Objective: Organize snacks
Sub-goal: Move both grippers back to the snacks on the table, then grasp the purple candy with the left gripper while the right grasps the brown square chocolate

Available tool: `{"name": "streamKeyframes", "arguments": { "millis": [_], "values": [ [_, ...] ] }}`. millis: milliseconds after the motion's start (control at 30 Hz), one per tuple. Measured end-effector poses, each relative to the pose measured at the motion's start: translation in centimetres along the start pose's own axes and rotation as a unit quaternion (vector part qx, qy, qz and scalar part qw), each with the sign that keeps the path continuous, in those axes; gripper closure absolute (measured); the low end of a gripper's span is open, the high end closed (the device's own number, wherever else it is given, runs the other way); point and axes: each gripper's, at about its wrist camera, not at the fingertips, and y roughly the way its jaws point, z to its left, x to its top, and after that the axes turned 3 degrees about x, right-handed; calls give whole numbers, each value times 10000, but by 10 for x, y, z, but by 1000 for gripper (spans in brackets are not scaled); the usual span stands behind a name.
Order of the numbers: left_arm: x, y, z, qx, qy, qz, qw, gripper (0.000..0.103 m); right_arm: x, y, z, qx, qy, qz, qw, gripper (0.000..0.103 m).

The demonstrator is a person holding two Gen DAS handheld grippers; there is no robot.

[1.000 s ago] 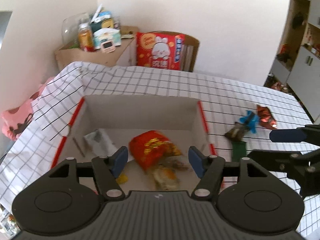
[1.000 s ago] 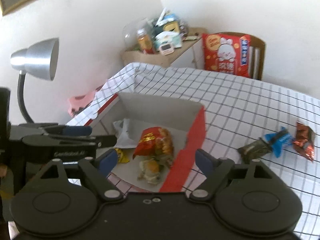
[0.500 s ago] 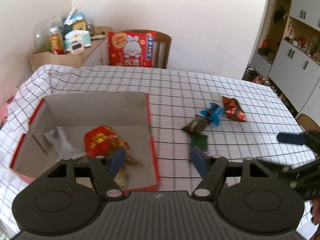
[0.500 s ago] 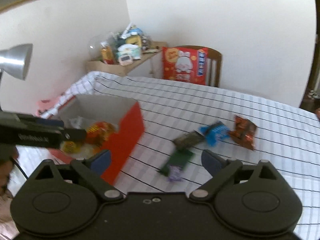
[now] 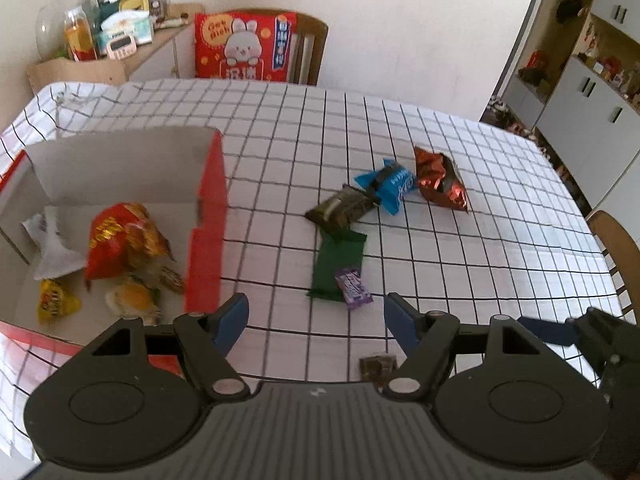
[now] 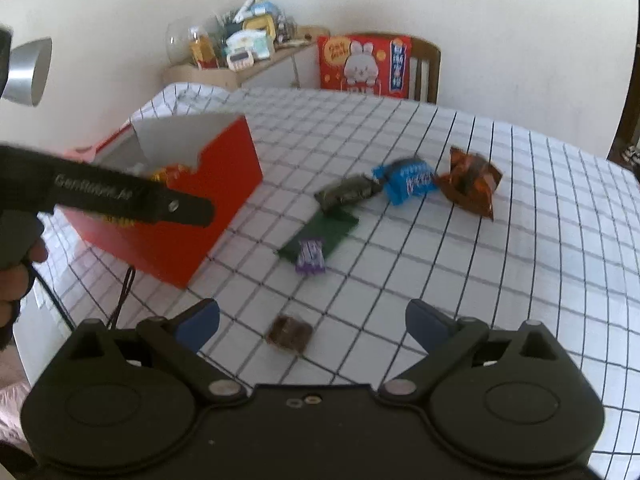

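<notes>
A: Condition of both tools?

B: Left gripper (image 5: 314,314) has its jaws spread wide and nothing between them; it hovers at the bottom centre of the frame. Right gripper (image 6: 312,318) is likewise spread and empty, low in its own frame.

A: Location of the snacks?

B: Red box (image 5: 208,216) stands at left on the checked tablecloth (image 5: 500,240). Inside lie a red bag (image 5: 120,244), a yellow packet (image 5: 54,302) and a white wrapper (image 5: 52,252). Loose on the cloth, centre frame: a green packet (image 5: 338,262) with a purple candy (image 5: 353,287) on its near end, a dark bar (image 5: 340,210) touching a blue packet (image 5: 390,186), and a brown-red bag (image 5: 440,184) just beside that. A small brown square (image 6: 290,334) lies between the right tool's fingers, on the cloth.
</notes>
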Motion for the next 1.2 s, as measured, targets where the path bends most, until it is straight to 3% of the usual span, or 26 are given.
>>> {"name": "streamKeyframes", "arguments": {
  "millis": [267, 400, 533, 900, 1200],
  "values": [
    [7, 44, -10, -61, -590, 649, 9961, 29, -8, 30, -7, 242, -160, 436, 9986, 3],
    [12, 59, -16, 136, -732, 685, 9949, 29, -9, 43, -8, 419, -264, 570, 9971, 6],
    [20, 78, -20, 61, -945, 880, 9916, 29, -9, 58, -10, 577, -233, 726, 9954, 11],
    [27, 117, -21, 254, -1200, 1174, 9855, 30, -2, 90, -12, 884, -442, 961, 9905, 33],
    [32, 135, -22, 273, -1261, 1333, 9826, 47, 1, 97, -10, 1045, -690, 1002, 9871, 52]
  ]
}}
